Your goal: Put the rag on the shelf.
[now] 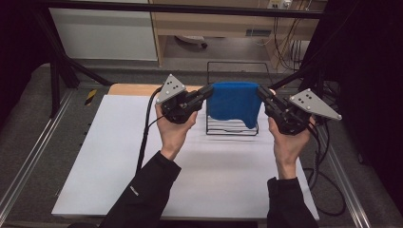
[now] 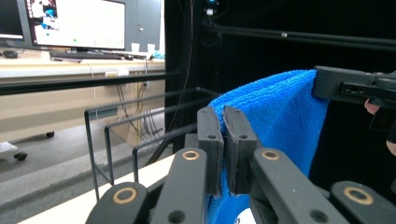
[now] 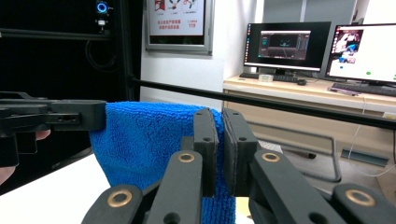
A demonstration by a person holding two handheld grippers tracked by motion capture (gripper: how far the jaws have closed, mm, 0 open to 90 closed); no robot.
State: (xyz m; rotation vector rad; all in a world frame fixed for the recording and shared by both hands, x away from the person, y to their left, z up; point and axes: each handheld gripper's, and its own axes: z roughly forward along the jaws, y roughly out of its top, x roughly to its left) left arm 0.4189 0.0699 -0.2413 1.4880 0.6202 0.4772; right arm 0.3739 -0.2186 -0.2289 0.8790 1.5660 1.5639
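Holding a blue cloth (image 1: 235, 103) stretched between two clamped grippers, centre of the high view.

We find the left gripper (image 1: 207, 90) and the right gripper (image 1: 262, 92) each pinching an upper corner; the cloth hangs before the black wire rack (image 1: 236, 129), above the white table (image 1: 119, 156).

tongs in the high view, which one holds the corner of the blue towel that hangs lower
The right tongs. The blue towel droops to a longer point beneath them, over the wire rack; under the left tongs its hem ends higher.
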